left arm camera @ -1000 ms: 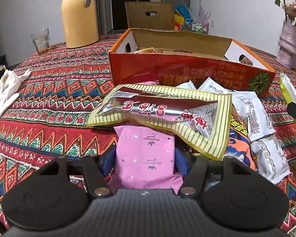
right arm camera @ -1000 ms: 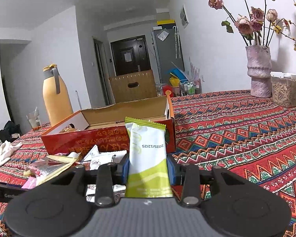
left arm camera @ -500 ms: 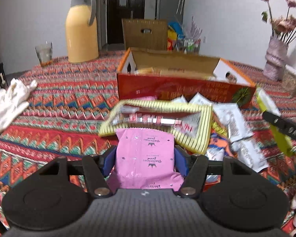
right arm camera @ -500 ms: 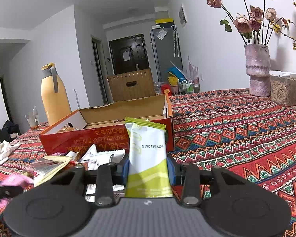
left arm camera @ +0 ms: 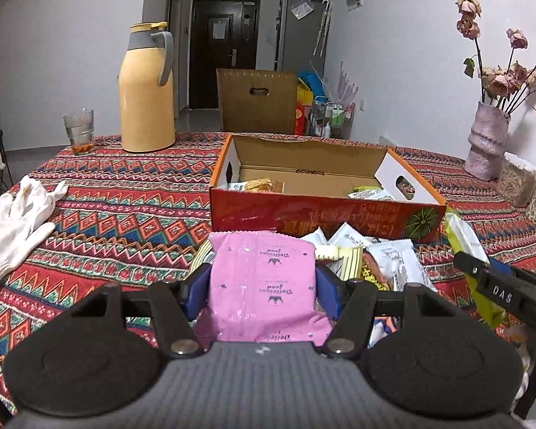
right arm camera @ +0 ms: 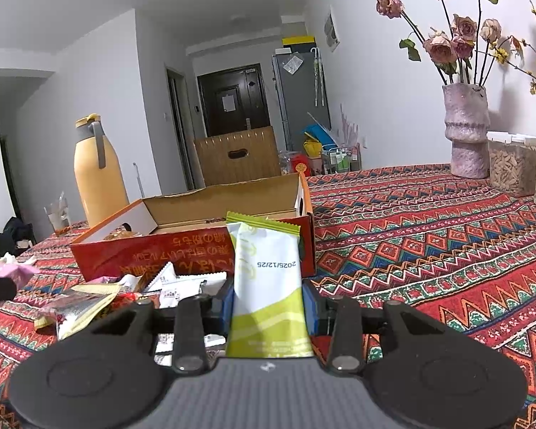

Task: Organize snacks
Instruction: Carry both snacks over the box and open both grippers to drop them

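Observation:
My left gripper is shut on a pink snack packet, held up above the table in front of the open red cardboard box. A few packets lie inside the box. My right gripper is shut on a green and white snack packet, which stands upright between the blue pads, to the right of the box. A pile of loose snack packets lies on the cloth just before the box. The right gripper also shows at the right edge of the left wrist view.
A yellow thermos jug and a glass stand at the back left. White gloves lie at the left. A pink vase with dried roses and a jar stand at the back right. The patterned tablecloth stretches to the right.
My left gripper has risen with the pink packet, lifting it clear of the yellow-striped packet and tilting up toward the box. The right gripper has held still.

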Motion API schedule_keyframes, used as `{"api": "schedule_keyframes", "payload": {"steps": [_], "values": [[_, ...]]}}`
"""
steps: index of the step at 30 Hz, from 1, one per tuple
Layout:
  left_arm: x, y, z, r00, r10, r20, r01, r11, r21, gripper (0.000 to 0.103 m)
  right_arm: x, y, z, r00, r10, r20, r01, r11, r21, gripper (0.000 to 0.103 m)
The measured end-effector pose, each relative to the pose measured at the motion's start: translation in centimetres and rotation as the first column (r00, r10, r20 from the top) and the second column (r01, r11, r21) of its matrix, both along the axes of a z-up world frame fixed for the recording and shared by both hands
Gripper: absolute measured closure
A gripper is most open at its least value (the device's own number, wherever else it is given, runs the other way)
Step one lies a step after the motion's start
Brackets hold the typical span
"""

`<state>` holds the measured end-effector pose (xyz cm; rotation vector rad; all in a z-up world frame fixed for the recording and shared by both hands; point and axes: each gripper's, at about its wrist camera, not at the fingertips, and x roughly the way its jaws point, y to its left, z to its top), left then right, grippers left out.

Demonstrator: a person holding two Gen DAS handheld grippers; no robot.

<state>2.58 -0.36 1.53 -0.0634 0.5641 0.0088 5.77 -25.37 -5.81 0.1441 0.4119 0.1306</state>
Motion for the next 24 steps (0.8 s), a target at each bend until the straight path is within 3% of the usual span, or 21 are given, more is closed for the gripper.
{"api": "schedule_keyframes", "payload": {"steps": [10, 24], "values": [[2.5, -0.1, 1.5, 0.999, -0.017, 0.045, 0.018, 1.0, -0.015, 0.04, -0.3, 1.9, 2.1, 0.998, 0.022, 0.06, -0.018, 0.998, -0.052, 0.066], [7.5, 0.0, 3.8, 0.996, 0.001, 0.089, 0.0, 1.0, -0.018, 0.04, 3.3, 4.4, 6.0, 0.994, 0.046, 0.102, -0.038, 0.996, -0.082, 0.066]]}}
